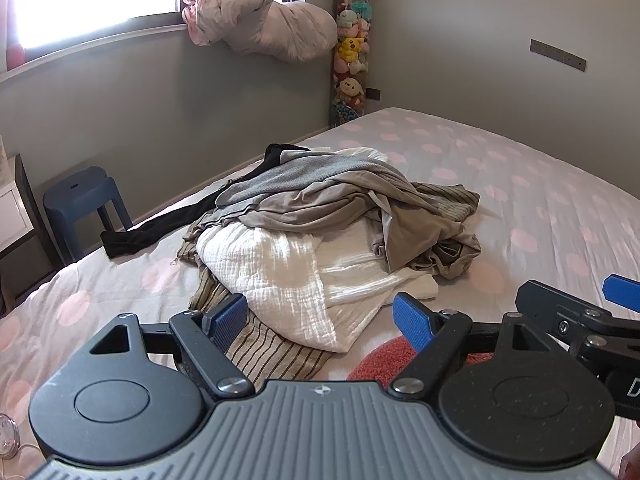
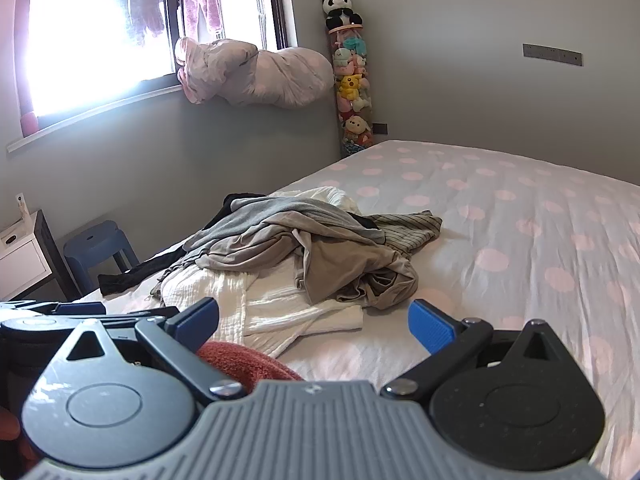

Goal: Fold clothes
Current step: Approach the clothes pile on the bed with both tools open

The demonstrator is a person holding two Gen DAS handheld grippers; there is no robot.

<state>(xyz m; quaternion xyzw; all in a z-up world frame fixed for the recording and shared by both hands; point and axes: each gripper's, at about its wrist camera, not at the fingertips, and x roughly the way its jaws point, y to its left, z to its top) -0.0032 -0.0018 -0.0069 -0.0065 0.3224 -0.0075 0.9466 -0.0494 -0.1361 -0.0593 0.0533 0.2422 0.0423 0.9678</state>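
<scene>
From my remote seat, both tools hover low over the polka-dot bed (image 2: 520, 240), each with its blue pads spread wide and nothing between them: the left tool (image 1: 320, 320) and the right tool (image 2: 314, 322) are both released. The pile of clothes (image 1: 332, 224) lies at 12 o'clock of the left tool, its near hem, a white crinkled garment (image 1: 280, 272) over a striped cloth (image 1: 272, 348), reaching in between the left tool's fingers, though I cannot tell whether the pads touch it. From the right wrist the same heap sits between 11 and 12 o'clock, just ahead of the fingertips, with a grey top (image 2: 280, 216) and a tan garment (image 2: 352, 276) crumpled on its crown. A red terry cloth (image 2: 244, 364) lies on the cover between the two tools, right under the right tool's left finger. A black garment (image 1: 160, 228) trails from the pile toward 10 o'clock, ending at the bed's left edge, beyond which a blue stool (image 1: 84, 196) stands beside the wall. Open bedcover stretches from 1 to 3 o'clock of the right tool. A rolled duvet (image 2: 256, 76) rests on the window sill, and a column of plush toys (image 2: 352, 84) fills the far corner.
</scene>
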